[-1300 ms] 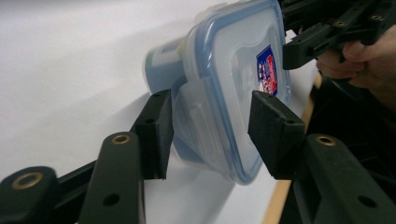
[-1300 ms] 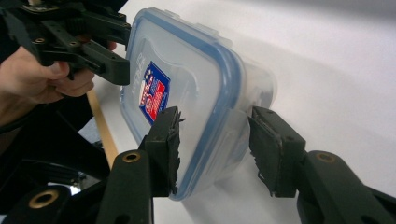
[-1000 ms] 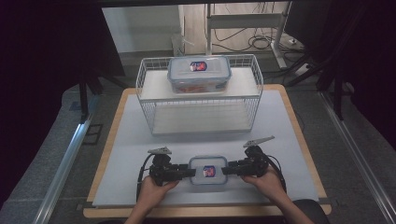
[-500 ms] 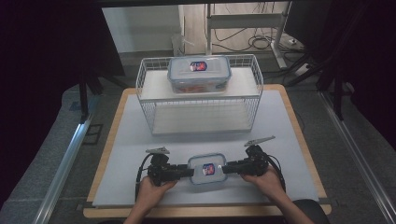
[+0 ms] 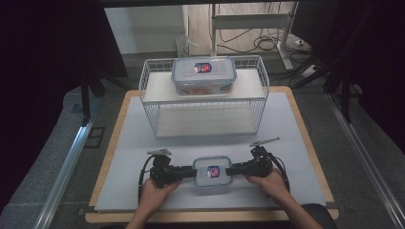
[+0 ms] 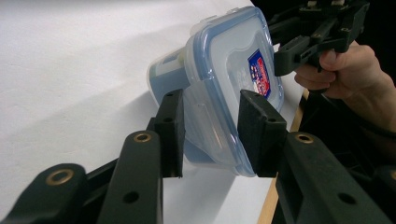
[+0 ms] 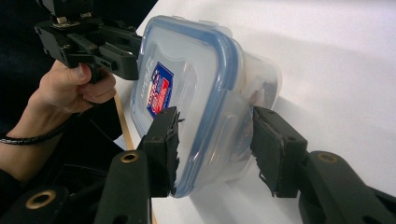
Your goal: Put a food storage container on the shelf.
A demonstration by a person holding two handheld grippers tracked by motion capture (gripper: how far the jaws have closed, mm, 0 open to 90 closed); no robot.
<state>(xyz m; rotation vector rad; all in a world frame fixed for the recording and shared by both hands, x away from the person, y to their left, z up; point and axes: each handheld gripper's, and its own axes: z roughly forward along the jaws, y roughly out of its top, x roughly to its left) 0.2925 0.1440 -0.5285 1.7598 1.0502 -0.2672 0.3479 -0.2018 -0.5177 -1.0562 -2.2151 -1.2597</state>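
A small clear, blue-rimmed lidded container [image 5: 212, 173] sits upright near the table's front edge.

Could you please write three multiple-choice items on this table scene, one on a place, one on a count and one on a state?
1. Where does the larger container sit?
A. on top of the wire rack
B. under the rack's shelf
C. on the floor

2. How many lidded containers are in the high view?
A. one
B. two
C. four

3. What state is the small container between the grippers in?
A. open, lid beside it
C. upside down
B. closed, its blue-rimmed lid on

Answers:
1 A, it rests on the rack's top shelf.
2 B, one is on the rack and one is near the table's front edge.
3 B, the lid with its sticker covers it, while the left gripper and the right gripper straddle its side flaps with their fingers.
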